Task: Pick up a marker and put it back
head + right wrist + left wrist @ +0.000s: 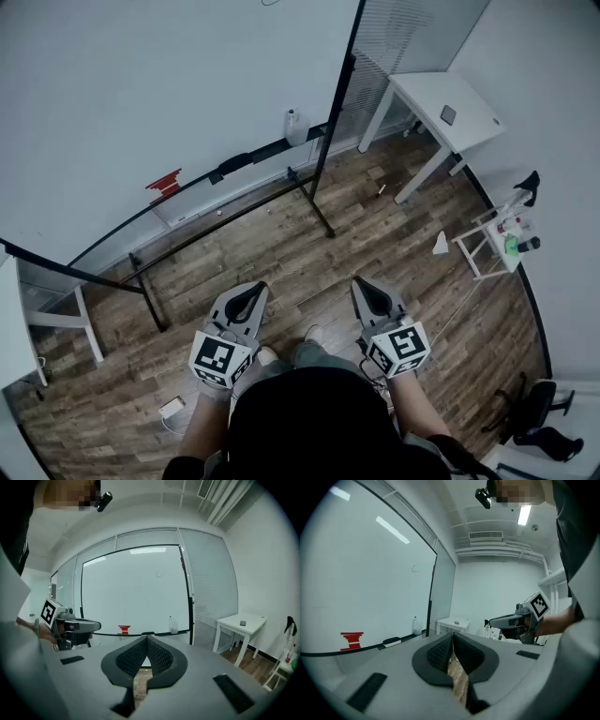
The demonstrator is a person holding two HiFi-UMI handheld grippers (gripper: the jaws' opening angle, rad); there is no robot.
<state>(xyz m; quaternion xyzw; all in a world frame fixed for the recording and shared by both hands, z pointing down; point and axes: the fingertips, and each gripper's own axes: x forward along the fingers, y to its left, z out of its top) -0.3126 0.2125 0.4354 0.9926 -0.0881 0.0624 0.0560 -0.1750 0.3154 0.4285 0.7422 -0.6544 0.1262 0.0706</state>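
A whiteboard [141,103] on a black stand fills the upper left of the head view. On its tray lie a small red item [164,183], which may be markers, a black eraser [230,167] and a white spray bottle [293,127]. My left gripper [255,289] and right gripper [364,286] hover side by side over the wood floor, well short of the tray. Both are shut with nothing between the jaws. The left gripper view has the red item [351,640] far off at the left. The right gripper view shows the red item [123,629] beyond the shut tips [146,638].
A white table [445,108] stands at the back right beside a glass partition. A small white rack [506,234] with bottles is at the right wall, and an office chair [534,412] sits lower right. The board's black stand legs [319,202] cross the floor. Another white table [56,314] is at the left.
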